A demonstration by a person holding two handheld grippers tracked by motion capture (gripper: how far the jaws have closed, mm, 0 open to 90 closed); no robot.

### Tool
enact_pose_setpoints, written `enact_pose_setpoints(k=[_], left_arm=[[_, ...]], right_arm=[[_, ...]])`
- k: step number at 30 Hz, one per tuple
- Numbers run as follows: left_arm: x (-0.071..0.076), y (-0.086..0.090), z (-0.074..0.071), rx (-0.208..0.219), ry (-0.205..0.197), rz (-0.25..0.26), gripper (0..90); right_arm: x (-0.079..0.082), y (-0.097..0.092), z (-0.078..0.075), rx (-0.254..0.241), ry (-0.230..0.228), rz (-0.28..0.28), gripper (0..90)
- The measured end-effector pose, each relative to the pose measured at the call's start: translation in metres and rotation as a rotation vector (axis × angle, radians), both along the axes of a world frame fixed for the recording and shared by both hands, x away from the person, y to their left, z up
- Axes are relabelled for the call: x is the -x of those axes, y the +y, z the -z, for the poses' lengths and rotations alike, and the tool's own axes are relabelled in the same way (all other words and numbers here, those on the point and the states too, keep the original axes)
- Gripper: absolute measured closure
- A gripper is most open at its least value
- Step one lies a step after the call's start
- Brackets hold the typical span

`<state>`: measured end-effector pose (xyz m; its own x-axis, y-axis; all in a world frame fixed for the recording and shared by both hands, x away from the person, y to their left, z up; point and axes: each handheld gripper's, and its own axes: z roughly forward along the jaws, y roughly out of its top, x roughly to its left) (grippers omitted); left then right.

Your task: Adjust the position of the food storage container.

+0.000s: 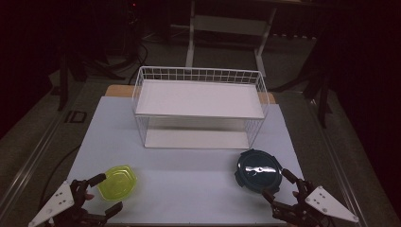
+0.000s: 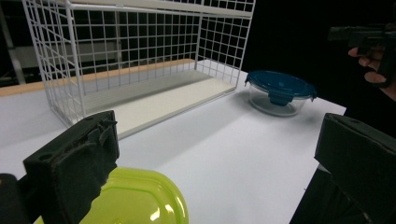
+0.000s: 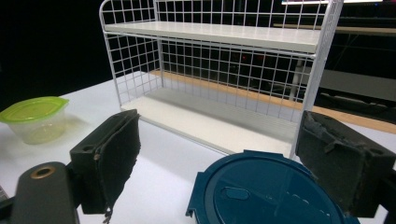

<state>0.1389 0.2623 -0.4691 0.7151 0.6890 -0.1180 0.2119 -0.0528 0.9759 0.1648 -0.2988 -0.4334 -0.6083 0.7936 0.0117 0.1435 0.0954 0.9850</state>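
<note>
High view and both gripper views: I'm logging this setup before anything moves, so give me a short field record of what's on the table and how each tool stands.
surface: white table
rack: white two-shelf wire rack, far centre, both shelves bare
left container: clear tub, yellow-green lid, near left
right container: round glass bowl, dark blue clip lid, near right
left tool: open, beside the tub
right tool: open, beside the bowl

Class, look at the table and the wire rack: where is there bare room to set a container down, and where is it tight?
Both shelves of the white wire rack are bare. A wide bare strip of table lies between the green-lidded container and the blue-lidded bowl. It is tight at the near corners, where the open left gripper and right gripper flank those containers.
</note>
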Motion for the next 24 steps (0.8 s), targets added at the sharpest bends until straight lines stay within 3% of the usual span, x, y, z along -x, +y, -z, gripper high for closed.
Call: enact_pose_setpoints(k=[9, 12, 18, 21, 24], left_arm=[[0.001, 0.000, -0.001, 0.006, -0.005, -0.010, 0.0], [0.000, 0.000, -0.001, 0.007, -0.002, -0.010, 0.0], [0.000, 0.001, -0.001, 0.009, 0.000, -0.014, 0.0], [-0.001, 0.002, -0.001, 0.011, 0.003, -0.015, 0.0], [-0.001, 0.002, -0.001, 0.011, 0.004, -0.013, 0.0]], right_arm=[[0.000, 0.004, -0.008, -0.001, 0.007, -0.032, 13.0], [-0.002, 0.007, -0.012, 0.029, 0.005, -0.025, 13.0], [-0.008, 0.008, -0.016, 0.039, 0.022, -0.006, 12.8], [-0.017, 0.007, -0.018, 0.086, 0.015, 0.009, 13.0], [-0.021, 0.007, -0.019, 0.096, 0.019, 0.008, 13.6]])
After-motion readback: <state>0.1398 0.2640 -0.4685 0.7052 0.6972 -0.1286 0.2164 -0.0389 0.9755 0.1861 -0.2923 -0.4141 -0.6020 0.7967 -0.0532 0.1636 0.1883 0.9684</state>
